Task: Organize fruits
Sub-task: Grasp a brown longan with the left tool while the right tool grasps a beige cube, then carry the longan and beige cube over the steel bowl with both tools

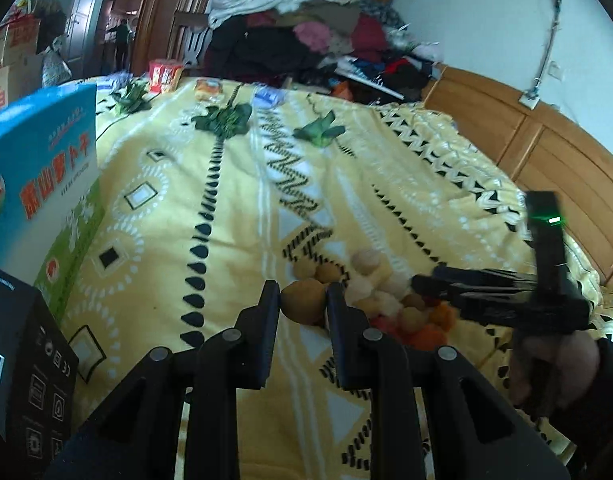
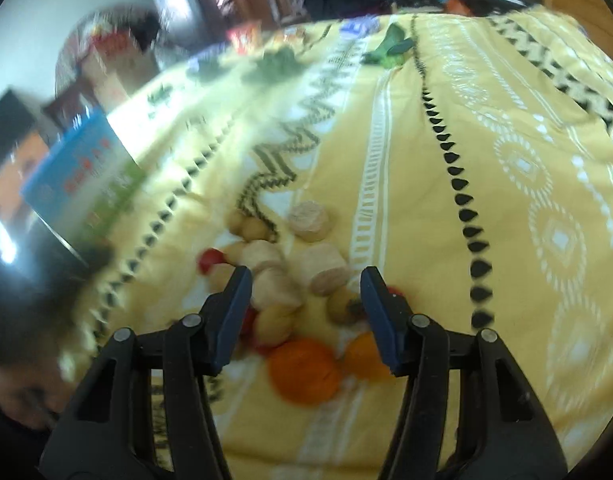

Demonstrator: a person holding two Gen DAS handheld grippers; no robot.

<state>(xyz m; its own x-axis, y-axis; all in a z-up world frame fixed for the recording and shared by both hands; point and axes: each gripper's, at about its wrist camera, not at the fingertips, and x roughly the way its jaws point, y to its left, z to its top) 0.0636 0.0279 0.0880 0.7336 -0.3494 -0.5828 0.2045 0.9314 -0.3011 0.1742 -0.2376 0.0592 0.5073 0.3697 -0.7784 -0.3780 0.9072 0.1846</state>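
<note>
A pile of small fruits [image 1: 386, 300] lies on the yellow patterned bedspread [image 1: 234, 208]: tan and cream pieces, red ones and oranges. My left gripper [image 1: 303, 300] is shut on a tan round fruit [image 1: 302, 305] at the pile's left edge. My right gripper [image 2: 306, 292] is open over the same pile [image 2: 290, 276], its fingers either side of cream and tan pieces, with an orange [image 2: 304, 372] just below. The right gripper also shows in the left wrist view [image 1: 422, 284], blurred, at the pile's right side.
A blue and green box [image 1: 42, 184] and a black box [image 1: 22, 364] stand at the left. Green leafy items [image 1: 226, 118] lie farther up the bed. Piled clothes [image 1: 314, 32] sit at the far end. A wooden bed frame [image 1: 546, 152] runs along the right.
</note>
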